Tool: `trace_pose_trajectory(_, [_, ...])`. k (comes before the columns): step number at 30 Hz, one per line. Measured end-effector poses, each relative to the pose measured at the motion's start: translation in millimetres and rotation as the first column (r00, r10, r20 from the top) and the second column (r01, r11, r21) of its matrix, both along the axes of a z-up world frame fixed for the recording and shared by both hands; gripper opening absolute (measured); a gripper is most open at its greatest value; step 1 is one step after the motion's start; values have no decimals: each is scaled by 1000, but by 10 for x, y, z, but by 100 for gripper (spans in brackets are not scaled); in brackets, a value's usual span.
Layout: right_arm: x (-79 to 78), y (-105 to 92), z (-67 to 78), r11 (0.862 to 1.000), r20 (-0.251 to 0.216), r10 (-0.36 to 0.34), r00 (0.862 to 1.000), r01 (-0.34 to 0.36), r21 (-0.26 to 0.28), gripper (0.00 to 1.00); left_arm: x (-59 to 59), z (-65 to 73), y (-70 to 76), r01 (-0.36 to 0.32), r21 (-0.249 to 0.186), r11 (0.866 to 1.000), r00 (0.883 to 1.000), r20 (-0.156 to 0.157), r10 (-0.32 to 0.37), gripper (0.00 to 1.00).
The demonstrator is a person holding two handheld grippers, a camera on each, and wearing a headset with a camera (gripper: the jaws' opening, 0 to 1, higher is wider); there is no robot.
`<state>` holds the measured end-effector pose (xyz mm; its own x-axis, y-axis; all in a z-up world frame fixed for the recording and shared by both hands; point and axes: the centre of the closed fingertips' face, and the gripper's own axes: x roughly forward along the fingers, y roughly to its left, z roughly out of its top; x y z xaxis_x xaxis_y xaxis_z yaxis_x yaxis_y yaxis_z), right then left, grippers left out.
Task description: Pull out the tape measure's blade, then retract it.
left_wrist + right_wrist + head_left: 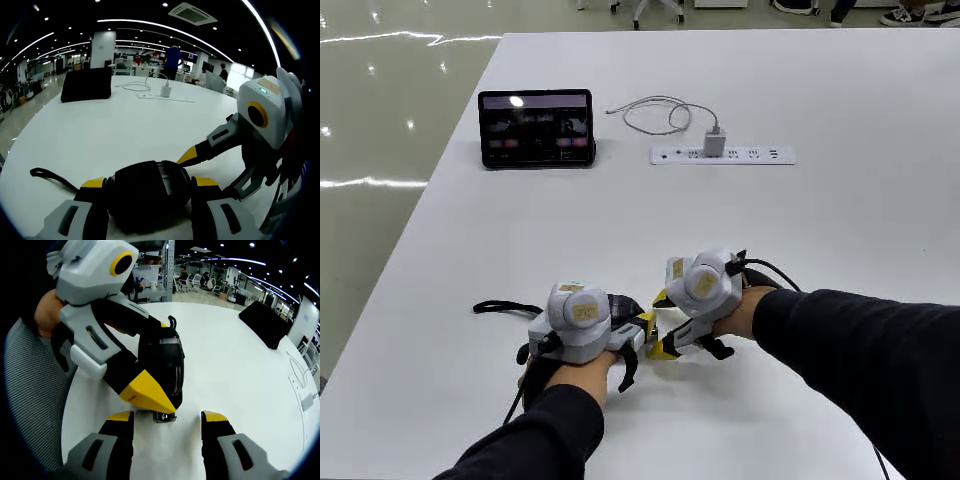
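Left gripper (149, 182) clamps the tape (165, 362); right gripper (167, 425) gapes, hook (164, 416) between its tips: close squarely on the hook, then draw straight back

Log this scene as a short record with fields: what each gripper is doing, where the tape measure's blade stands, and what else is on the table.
left gripper: shut on the tape measure, on the white table
right gripper: open, jaws either side of the blade hook
blade: retracted, not pulled out
strap: trailing on the table
far side: tablet, power strip, charger with white cable
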<state>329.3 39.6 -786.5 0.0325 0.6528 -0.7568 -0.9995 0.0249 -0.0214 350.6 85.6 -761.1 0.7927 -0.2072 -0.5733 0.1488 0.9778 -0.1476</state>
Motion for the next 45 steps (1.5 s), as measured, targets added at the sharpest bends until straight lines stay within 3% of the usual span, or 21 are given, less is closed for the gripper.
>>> trace_pose_trajectory(6, [28, -53, 35, 998, -14, -52, 999, 52, 22, 75, 5, 3, -4, 7, -7, 1000, 1000, -1, -7, 64])
trace_pose_trajectory(14, [30, -157, 40, 996, -28, -93, 995, 93, 11, 79, -2, -15, 3, 9, -52, 999, 1000, -26, -11, 64])
trace_pose_trajectory(19, [40, -192, 72, 991, -37, -129, 991, 129, 20, 84, 10, 18, 24, 34, -66, 997, 999, -5, -34, 76])
trace_pose_trajectory(22, [38, -228, 86, 987, -44, -156, 987, 157, 25, 85, 16, 47, 63, 54, -48, 997, 999, 6, -54, 84])
trace_pose_trajectory(23, [16, -250, 89, 986, -56, -166, 985, 167, 22, 86, 33, 80, 128, 66, -4, 998, 998, 23, -66, 86])
trace_pose_trajectory(25, [8, -277, 85, 985, -48, -172, 984, 173, 19, 88, 48, 115, 188, 70, 24, 997, 997, 39, -70, 89])
trace_pose_trajectory(30, [-37, -329, 112, 982, -47, -186, 981, 188, 28, 90, 50, 114, 362, 79, 8, 997, 997, 20, -79, 100])
trace_pose_trajectory(31, [-33, -341, 125, 980, -46, -196, 980, 197, 36, 91, 38, 120, 351, 105, -15, 994, 994, 18, -105, 100])
trace_pose_trajectory(33, [-38, -364, 136, 978, -51, -204, 978, 206, 44, 93, 3, 103, 372, 127, -18, 992, 992, -5, -127, 100])
trace_pose_trajectory(36, [-36, -441, 157, 973, -46, -224, 974, 226, 48, 96, -40, 120, 383, 200, -18, 980, 980, 7, -200, 100])
trace_pose_trajectory(38, [-38, -492, 191, 968, -45, -241, 969, 244, 66, 96, -97, 125, 372, 238, -61, 969, 971, 0, -238, 100])
trace_pose_trajectory(40, [-34, -544, 205, 962, -45, -259, 965, 262, 77, 97, -127, 121, 441, 240, -60, 969, 970, -13, -242, 100])
trace_pose_trajectory(42, [-36, -615, 236, 957, -39, -275, 961, 277, 90, 98, -157, 151, 509, 258, -47, 965, 966, 2, -258, 97])
trace_pose_trajectory(45, [-44, -729, 271, 949, -38, -298, 954, 300, 101, 98, -203, 176, 577, 281, -64, 958, 960, 8, -281, 98])
